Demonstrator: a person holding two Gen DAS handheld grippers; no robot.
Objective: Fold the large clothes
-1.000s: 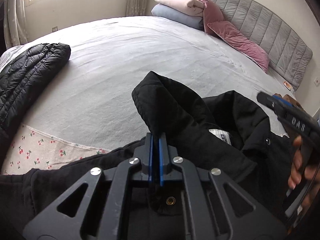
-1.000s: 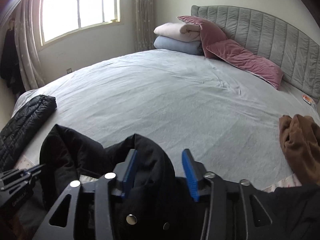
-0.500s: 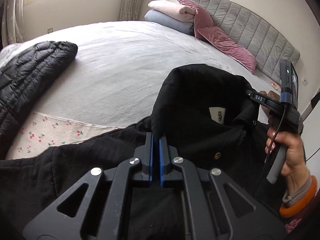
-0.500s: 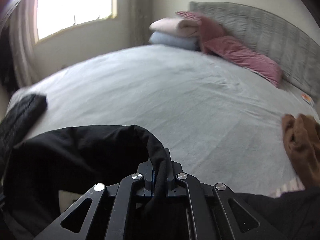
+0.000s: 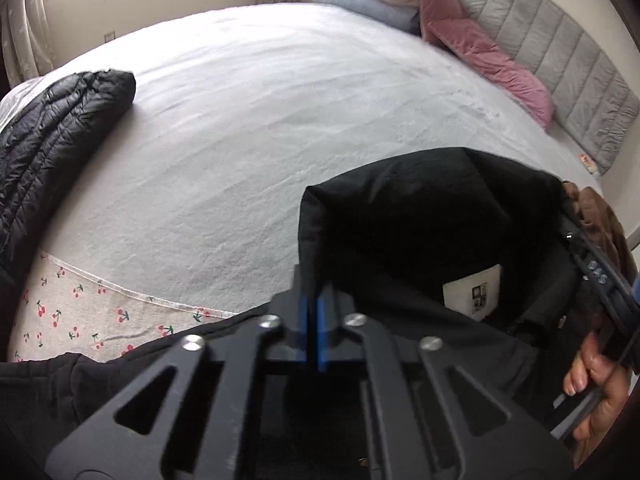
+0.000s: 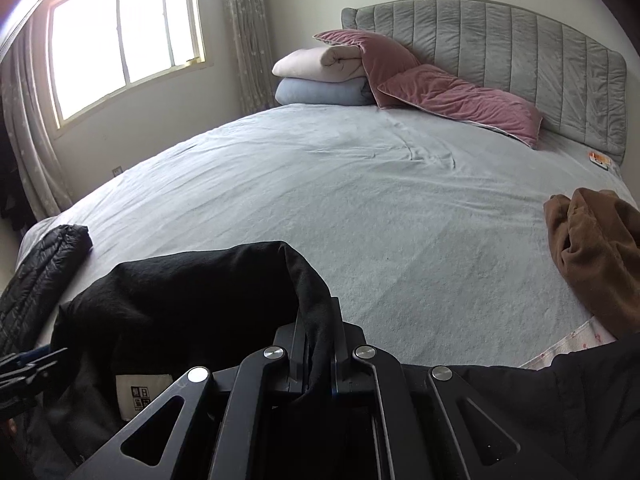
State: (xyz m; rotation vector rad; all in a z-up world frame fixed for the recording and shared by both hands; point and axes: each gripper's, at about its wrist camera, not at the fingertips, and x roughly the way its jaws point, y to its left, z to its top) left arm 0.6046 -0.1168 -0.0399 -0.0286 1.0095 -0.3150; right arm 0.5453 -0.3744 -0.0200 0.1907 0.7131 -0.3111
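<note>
A black coat [image 5: 420, 216] with a white neck label [image 5: 472, 295] hangs at the near edge of the bed, its collar held up and stretched between both grippers. My left gripper [image 5: 311, 300] is shut on the collar's left end. My right gripper [image 6: 319, 340] is shut on the collar's right end, with cloth [image 6: 188, 292] bunched between its fingers. The right gripper also shows in the left wrist view [image 5: 600, 280], held by a hand. The rest of the coat drops out of sight below both views.
The grey bed sheet [image 6: 340, 184] stretches ahead. A black puffer jacket [image 5: 52, 120] lies at the left edge. A brown garment [image 6: 592, 248] lies at the right. Folded blankets [image 6: 320, 76], pink pillows [image 6: 452, 96] and a grey headboard [image 6: 520, 44] are at the far end.
My right gripper has shut on the collar; it was open a second ago. Both grippers have moved apart, and the collar is now stretched wide between them.
</note>
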